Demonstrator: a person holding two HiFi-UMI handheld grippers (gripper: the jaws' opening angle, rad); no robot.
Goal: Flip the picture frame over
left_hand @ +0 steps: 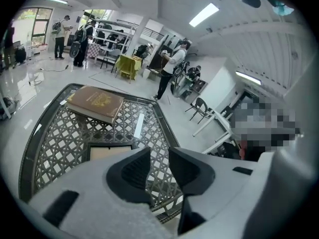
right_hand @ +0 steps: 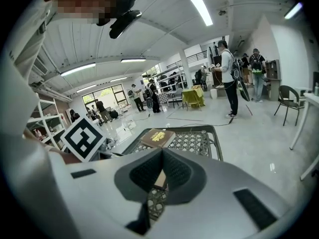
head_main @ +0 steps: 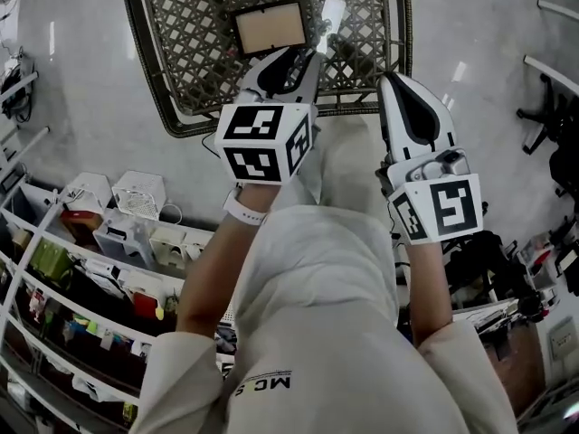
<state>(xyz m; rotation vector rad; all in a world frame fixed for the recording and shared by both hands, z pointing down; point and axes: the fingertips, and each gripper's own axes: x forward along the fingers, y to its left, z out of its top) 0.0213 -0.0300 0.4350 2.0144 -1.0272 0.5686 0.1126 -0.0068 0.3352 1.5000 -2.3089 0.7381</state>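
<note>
The picture frame (head_main: 270, 27) lies flat on the dark lattice table (head_main: 181, 52), a dark border around a tan face. In the left gripper view the frame (left_hand: 110, 151) shows just beyond the jaws, partly hidden by them. My left gripper (head_main: 291, 60) hovers over the table's near edge, right beside the frame, and its jaws (left_hand: 159, 168) stand apart with nothing between them. My right gripper (head_main: 391, 81) hangs at the table's near right corner, off to the right of the frame. Its fingertips (right_hand: 160, 156) meet and hold nothing.
A brown book (left_hand: 94, 102) lies at the table's far end, also seen as the book (right_hand: 158, 137). A white strip (left_hand: 139, 125) lies on the lattice beside the frame. Cluttered shelves (head_main: 109, 242) stand at the left and a dark chair (head_main: 547, 116) at the right. People stand far off.
</note>
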